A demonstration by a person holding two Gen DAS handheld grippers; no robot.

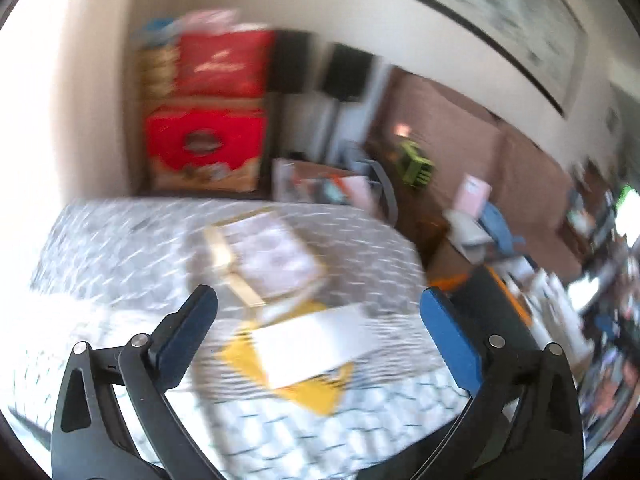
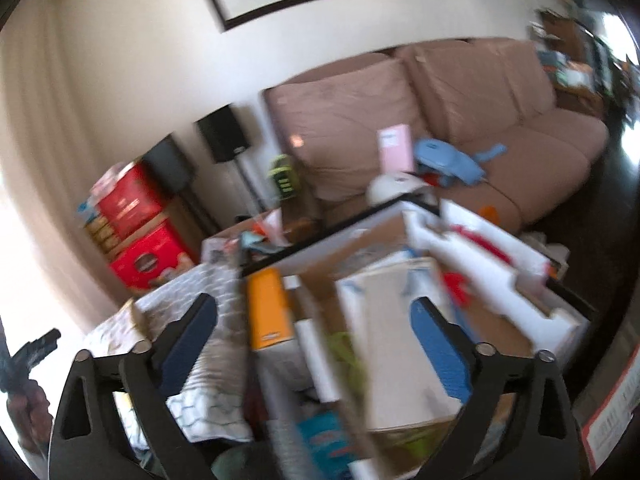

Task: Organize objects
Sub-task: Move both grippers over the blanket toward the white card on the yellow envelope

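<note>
Left wrist view: your left gripper [image 1: 318, 304] wide, empty, over white card [image 1: 316, 346] on patterned tablecloth [image 1: 120, 248]. Right gripper [image 2: 314, 312] also wide, above cluttered cardboard box [image 2: 360, 248]. Everything blurry, so you risk knocking orange box [image 2: 267, 308].

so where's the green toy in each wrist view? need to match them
Left wrist: green toy, right of centre in the upper half, in front of the sofa.
Right wrist: green toy, left of centre, at the sofa's left end.
Shared landmark: the stacked red boxes, left of the toy in both views.
</note>
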